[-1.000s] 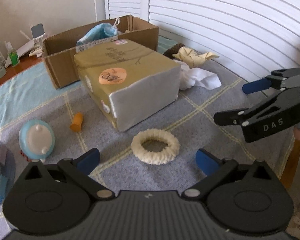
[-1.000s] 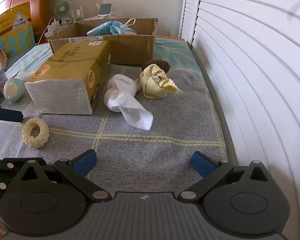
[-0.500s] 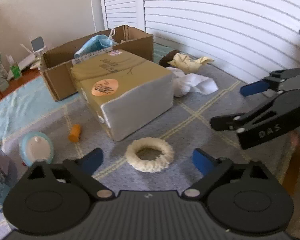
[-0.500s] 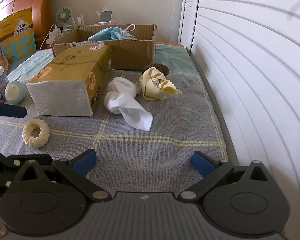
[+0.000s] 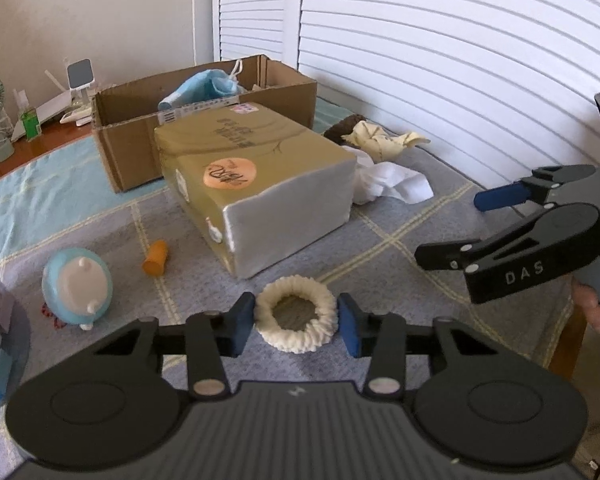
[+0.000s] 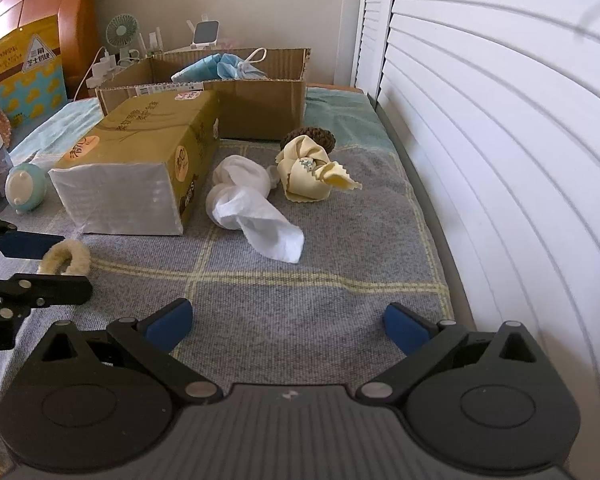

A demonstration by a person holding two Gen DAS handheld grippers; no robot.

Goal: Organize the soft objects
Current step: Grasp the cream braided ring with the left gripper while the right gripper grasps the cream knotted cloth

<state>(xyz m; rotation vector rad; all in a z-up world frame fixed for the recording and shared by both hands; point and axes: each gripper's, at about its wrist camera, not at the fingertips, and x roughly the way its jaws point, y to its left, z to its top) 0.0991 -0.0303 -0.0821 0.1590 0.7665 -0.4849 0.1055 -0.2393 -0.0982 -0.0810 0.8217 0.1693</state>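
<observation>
A grey checked blanket (image 6: pixel 320 312) covered the surface beside white louvred shutters (image 6: pixel 500 160). The right gripper (image 6: pixel 288 322), marked "DAS", stood wide open and empty. The left gripper (image 5: pixel 296 324) had just been closing, its pads flanking the cream fuzzy ring (image 5: pixel 296 322) lying before the tissue pack (image 5: pixel 256 184).

free: grey cloth (image 6: pixel 300 304) ahead of right claw (image 6: pixel 288 322) | blocked: tissue pack (image 6: pixel 140 168) left
</observation>
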